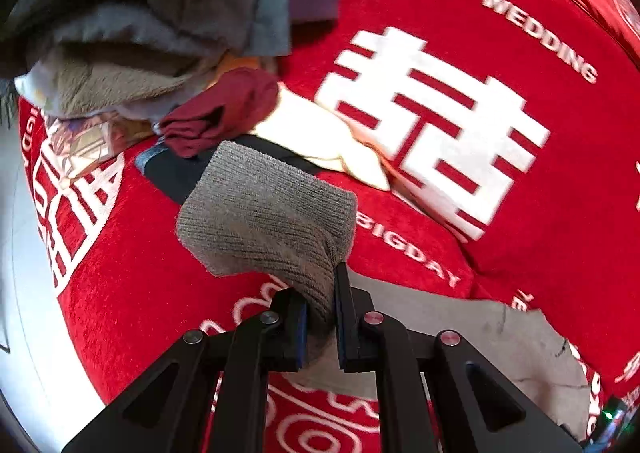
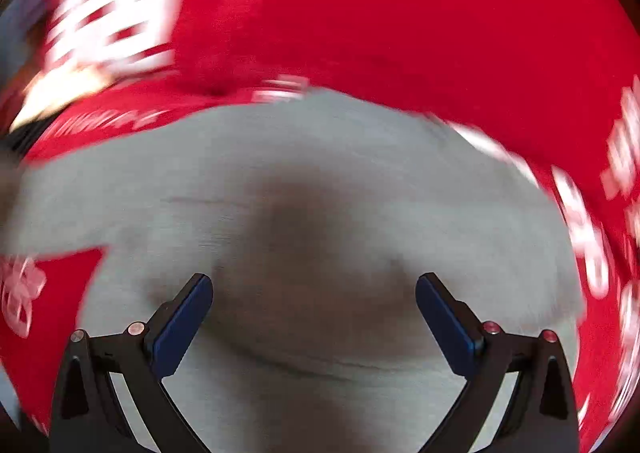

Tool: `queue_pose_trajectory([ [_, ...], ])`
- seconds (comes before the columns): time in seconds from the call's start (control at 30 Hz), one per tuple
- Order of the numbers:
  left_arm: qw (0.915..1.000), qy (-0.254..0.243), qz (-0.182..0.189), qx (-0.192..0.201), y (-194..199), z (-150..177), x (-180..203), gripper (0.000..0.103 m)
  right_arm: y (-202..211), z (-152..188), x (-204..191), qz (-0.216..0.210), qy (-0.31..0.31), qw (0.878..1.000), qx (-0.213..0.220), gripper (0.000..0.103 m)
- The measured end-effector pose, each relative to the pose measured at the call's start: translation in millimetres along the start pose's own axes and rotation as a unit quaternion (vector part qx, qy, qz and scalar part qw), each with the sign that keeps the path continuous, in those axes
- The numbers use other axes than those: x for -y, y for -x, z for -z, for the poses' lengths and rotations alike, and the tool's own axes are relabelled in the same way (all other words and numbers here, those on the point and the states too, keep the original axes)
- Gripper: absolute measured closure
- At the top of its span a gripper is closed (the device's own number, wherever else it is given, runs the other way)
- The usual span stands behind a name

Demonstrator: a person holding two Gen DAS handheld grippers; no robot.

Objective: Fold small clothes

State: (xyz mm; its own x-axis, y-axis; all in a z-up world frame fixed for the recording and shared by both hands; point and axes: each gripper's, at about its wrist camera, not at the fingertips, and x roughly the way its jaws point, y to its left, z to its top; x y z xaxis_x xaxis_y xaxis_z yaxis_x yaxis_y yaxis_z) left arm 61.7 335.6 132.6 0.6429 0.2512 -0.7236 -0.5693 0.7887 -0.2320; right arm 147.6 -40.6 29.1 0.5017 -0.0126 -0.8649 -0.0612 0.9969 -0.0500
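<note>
Grey knit piece (image 1: 272, 213), sock-like, is pinched in the left gripper (image 1: 320, 317); jaws clenched on one end of it, the rest stands up and away from the fingers, lifted off the red cloth (image 1: 500, 233). Its long axis runs from the jaws up-left in the left wrist view, free end pointing toward the clothes pile (image 1: 140, 33) at top left. The free end looks broad and squared, maybe doubled over, can't confirm.

Right gripper (image 2: 314, 317) has jaws spread wide, nothing between them, hovering over a flat light grey garment (image 2: 320, 193) spread on the red cloth. The right wrist view is heavily motion-blurred, so garment type is unclear; its long side seems to run left-right across that frame. The same pale grey fabric (image 1: 480, 353) shows low right in the left wrist view, just behind the left fingers.

Progress, as a judgement: early to middle. The pile still holds many unfolded items, including a maroon piece (image 1: 224, 113) and a cream one (image 1: 320, 133) at its edge, plus a dark item (image 1: 180, 173) beside them. No clearly finished stack of folded things is visible. The knit piece is in hand, not yet laid down or folded flat; the flat grey garment looks spread out but not folded.
</note>
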Motion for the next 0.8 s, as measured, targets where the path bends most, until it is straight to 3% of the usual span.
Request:
queue_pose_trajectory([
  [0.07, 0.9999, -0.012, 0.000, 0.004, 13, 1, 13, 0.091, -11, 7, 19, 0.009, -0.079, 0.997, -0.021, 0.001],
  [0.13, 0.9997, -0.023, -0.001, 0.010, 27, 0, 26, 0.091, -9, 11, 7, 0.016, -0.075, 0.997, 0.005, 0.001],
  [0.23, 0.9991, -0.040, -0.001, 0.016, 45, -1, 44, 0.091, 1, 7, -36, -0.089, 0.009, 0.996, -0.001, 0.000],
  [0.3, 0.9984, -0.055, -0.001, 0.018, 53, 1, 59, 0.091, 18, 9, -43, -0.198, 0.026, 0.980, 0.006, 0.000],
  [0.33, 0.9978, -0.065, -0.001, 0.017, 55, 3, 68, 0.091, 24, 10, -38, -0.221, 0.020, 0.975, 0.008, 0.000],
  [0.37, 0.9970, -0.076, 0.001, 0.015, 57, 7, 79, 0.091, 27, 12, -32, -0.215, 0.016, 0.976, 0.010, 0.000],
  [0.43, 0.9955, -0.094, 0.007, 0.011, 58, 16, 101, 0.092, 32, 19, -5, -0.149, 0.023, 0.989, 0.016, 0.000],
  [0.53, 0.9921, -0.123, 0.025, -0.005, 56, 35, 142, 0.092, 34, 35, 51, -0.072, 0.025, 0.997, 0.017, 0.000],
  [0.67, 0.9855, -0.159, 0.055, -0.025, 61, 63, 208, 0.092, 42, 51, 129, -0.058, -0.021, 0.998, 0.014, 0.000],
  [0.8, 0.9730, -0.208, 0.098, -0.019, 81, 99, 290, 0.092, 67, 54, 188, -0.031, -0.039, 0.998, 0.049, 0.000],
])
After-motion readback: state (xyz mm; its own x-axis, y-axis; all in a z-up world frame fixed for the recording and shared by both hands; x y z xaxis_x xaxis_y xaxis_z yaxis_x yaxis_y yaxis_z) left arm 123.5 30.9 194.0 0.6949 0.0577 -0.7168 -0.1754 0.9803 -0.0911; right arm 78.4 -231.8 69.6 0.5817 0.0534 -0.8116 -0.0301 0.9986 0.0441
